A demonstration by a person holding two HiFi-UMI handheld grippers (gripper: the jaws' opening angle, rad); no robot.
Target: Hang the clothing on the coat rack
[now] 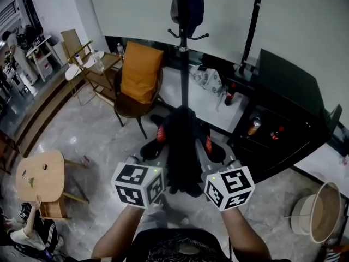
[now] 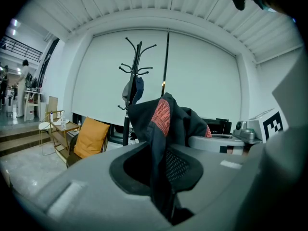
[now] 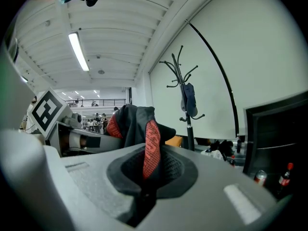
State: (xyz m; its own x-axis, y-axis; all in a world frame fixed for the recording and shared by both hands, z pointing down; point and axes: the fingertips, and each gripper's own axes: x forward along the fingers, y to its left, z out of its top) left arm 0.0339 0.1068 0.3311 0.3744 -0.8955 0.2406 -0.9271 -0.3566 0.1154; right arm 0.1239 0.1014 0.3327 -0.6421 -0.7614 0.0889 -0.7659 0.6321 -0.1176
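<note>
A black garment with red patches hangs bunched between my two grippers, in front of the coat rack's base. My left gripper is shut on the cloth, which runs down into the slot between its jaws. My right gripper is shut on another part of it, a red strip caught between its jaws. The black coat rack stands just beyond, upright, with a dark blue cap on one hook. The rack shows ahead in the left gripper view, and the rack in the right gripper view.
A chair with an orange cushion stands left of the rack, with a wire shelf cart behind it. A black cabinet with bottles is at the right, a basket at far right. A round wooden table and a crouching person are at lower left.
</note>
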